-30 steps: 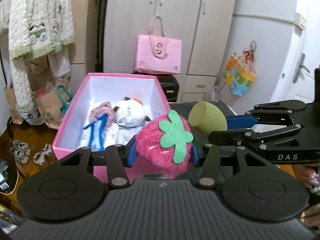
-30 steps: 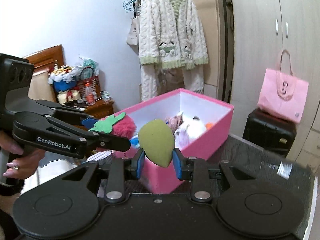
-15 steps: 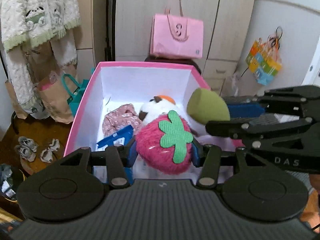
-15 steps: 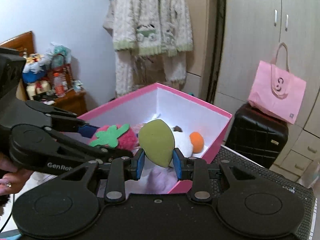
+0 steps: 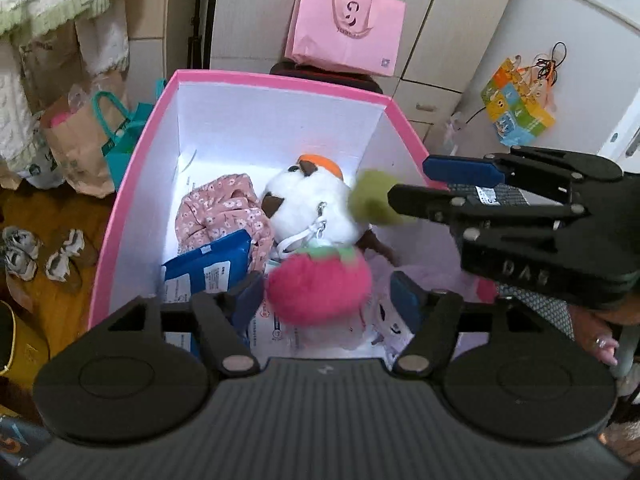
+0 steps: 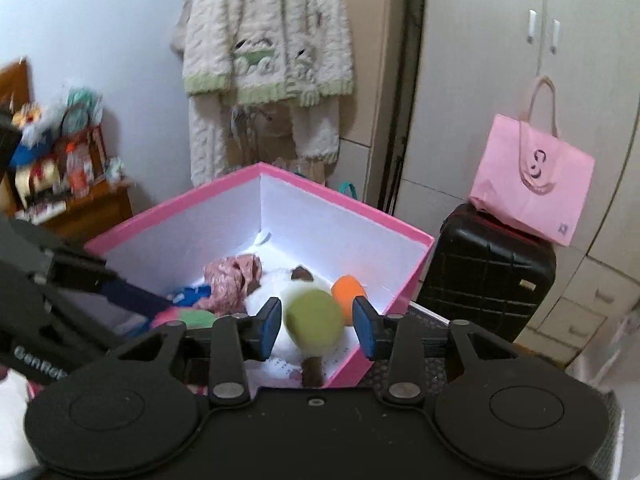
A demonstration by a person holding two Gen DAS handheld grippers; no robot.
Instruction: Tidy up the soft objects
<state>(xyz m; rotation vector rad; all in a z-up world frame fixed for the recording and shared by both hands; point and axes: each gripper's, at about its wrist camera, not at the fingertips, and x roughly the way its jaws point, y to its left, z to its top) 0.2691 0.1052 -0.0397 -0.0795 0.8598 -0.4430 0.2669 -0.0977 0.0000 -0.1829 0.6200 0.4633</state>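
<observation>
My left gripper (image 5: 326,300) hangs over the open pink box (image 5: 280,80), its jaws opening. The pink strawberry plush (image 5: 320,284) is blurred between them, with a gap to the right pad. My right gripper (image 6: 318,324) is beside it over the same box (image 6: 340,204), jaws also opening. The green egg-shaped sponge (image 6: 314,322) is blurred between them, clear of both pads. In the left wrist view the sponge (image 5: 372,200) sits just off the right gripper's tips (image 5: 412,184). In the box lie a white plush (image 5: 316,204), a floral cloth (image 5: 216,208) and a blue packet (image 5: 208,264).
A black suitcase (image 6: 488,272) with a pink paper bag (image 6: 532,188) on it stands behind the box by the wardrobe. A knitted cardigan (image 6: 268,40) hangs on the wall. Paper bags (image 5: 80,140) and small shoes (image 5: 24,252) are on the floor at left.
Both grippers moved forward over the box and tipped downward. Their jaws spread apart, and the strawberry plush and the green sponge came loose and now look blurred.
</observation>
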